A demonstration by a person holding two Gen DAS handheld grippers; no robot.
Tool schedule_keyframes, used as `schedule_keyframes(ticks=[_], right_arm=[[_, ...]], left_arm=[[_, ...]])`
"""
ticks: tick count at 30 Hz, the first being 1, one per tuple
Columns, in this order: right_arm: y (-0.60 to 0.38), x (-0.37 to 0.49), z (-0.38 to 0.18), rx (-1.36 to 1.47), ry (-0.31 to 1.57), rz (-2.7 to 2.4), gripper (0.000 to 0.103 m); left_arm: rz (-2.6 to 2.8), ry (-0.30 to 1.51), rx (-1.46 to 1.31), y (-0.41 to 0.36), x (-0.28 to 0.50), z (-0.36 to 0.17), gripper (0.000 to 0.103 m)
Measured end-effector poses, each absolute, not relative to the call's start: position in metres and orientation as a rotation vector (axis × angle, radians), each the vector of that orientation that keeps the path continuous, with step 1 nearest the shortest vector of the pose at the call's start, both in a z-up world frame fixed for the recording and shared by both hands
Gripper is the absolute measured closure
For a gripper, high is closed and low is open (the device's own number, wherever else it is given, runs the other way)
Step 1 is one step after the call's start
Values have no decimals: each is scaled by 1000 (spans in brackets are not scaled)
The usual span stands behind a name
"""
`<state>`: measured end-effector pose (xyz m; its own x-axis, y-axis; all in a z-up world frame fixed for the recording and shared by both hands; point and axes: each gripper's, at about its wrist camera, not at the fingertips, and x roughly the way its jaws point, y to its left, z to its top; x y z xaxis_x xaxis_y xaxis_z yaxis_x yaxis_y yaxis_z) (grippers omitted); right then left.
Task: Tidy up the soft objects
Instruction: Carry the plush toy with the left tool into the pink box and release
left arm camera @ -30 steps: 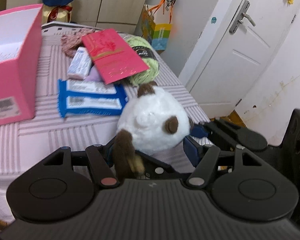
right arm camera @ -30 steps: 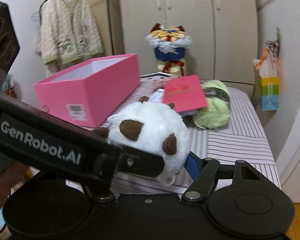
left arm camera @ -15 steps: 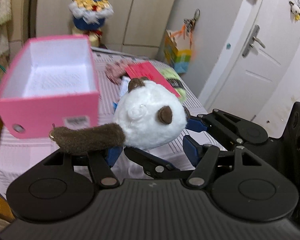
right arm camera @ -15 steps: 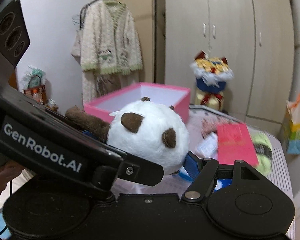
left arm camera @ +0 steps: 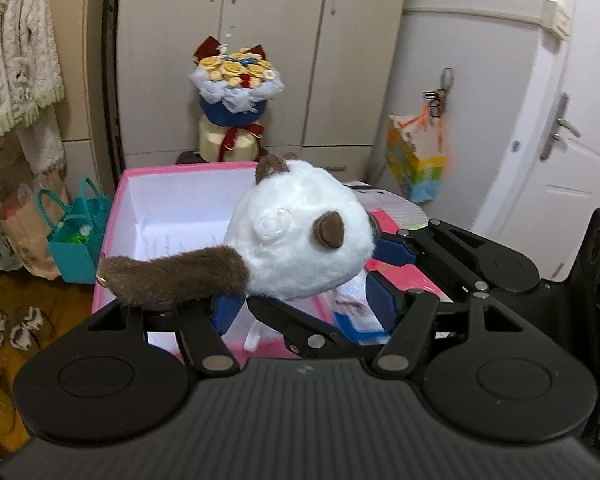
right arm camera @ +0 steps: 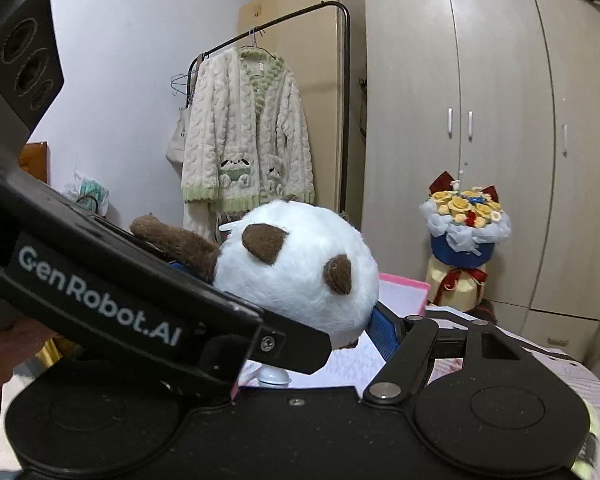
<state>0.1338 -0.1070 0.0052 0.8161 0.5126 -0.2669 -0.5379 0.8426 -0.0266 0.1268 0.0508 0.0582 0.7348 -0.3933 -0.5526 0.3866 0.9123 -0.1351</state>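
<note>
plush panda (left arm camera: 300,240) | both grippers clamp it | above pink box (left arm camera: 172,208)

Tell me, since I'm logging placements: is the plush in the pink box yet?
Not yet. The plush hangs above the open pink box, clamped between both claws.

Black grippers (left arm camera: 304,308), blue-padded fingers (left arm camera: 384,294)

the plush toy (left arm camera: 300,240) is fluffy white pile with shaggy brown patches. the pink box (left arm camera: 172,216) looks like matt card. both grippers are matt black plastic with blue pads (left arm camera: 384,296).
</note>
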Motion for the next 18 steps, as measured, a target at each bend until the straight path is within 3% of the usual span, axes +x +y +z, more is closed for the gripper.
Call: schedule_keyframes(ticks=[18], right_arm=[[-66,273,-32,-194,559,555,29]], left_arm=[[-429,858,-199,83,292,-6,38]])
